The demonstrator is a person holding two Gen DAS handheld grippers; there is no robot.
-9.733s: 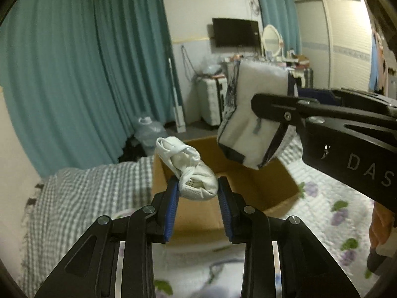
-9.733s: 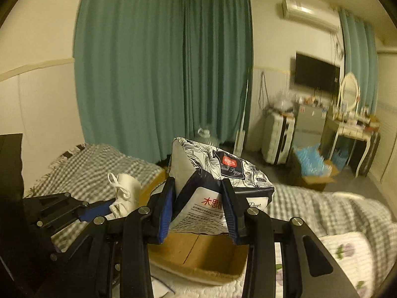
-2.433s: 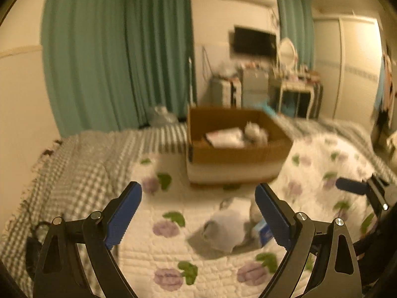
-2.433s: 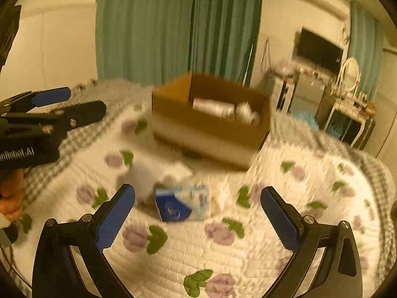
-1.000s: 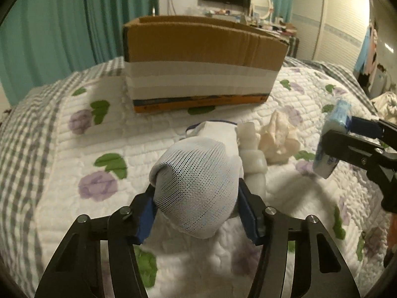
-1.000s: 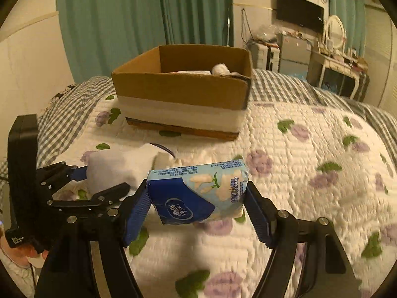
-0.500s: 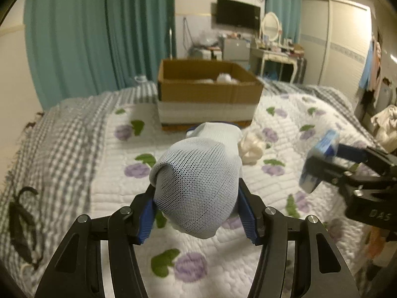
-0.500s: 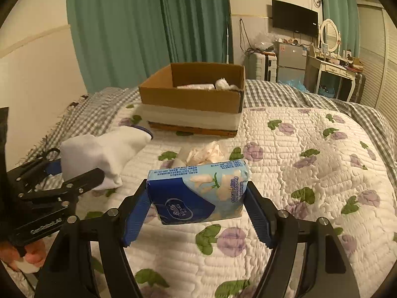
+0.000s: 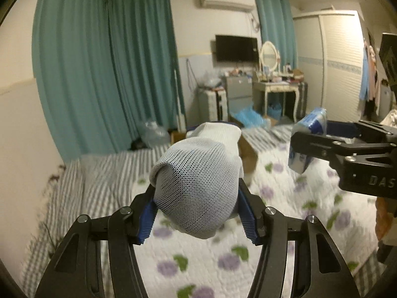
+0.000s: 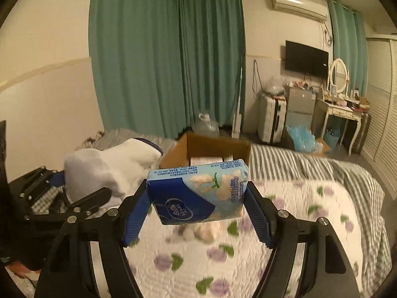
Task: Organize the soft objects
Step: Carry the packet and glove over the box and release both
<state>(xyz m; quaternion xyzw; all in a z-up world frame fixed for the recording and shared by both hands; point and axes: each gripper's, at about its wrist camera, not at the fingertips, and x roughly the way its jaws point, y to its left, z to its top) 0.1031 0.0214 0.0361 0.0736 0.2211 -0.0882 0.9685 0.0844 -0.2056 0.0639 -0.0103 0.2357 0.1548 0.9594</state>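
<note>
At the far left of the right wrist view, the left gripper (image 10: 82,188) comes in from the lower left edge with its fingers closed on a white mesh sock (image 10: 109,166), which bulges out past the pads toward the middle of the frame. In the left wrist view that same sock (image 9: 198,186) fills the lower centre, pinched between the blue pads (image 9: 147,216) and held up in the air above the floral quilt (image 9: 198,268). Just behind it, a corner of the cardboard box (image 9: 248,154) peeks out at centre. Further right, the right gripper (image 9: 307,141) reaches in from the right edge, clamped on a blue tissue pack (image 9: 309,139). From its own camera the tissue pack (image 10: 198,193) sits tilted across centre frame, squeezed between both fingers, aloft in front of the open cardboard box (image 10: 213,149), which rests on the bed beyond with something pale inside.
</note>
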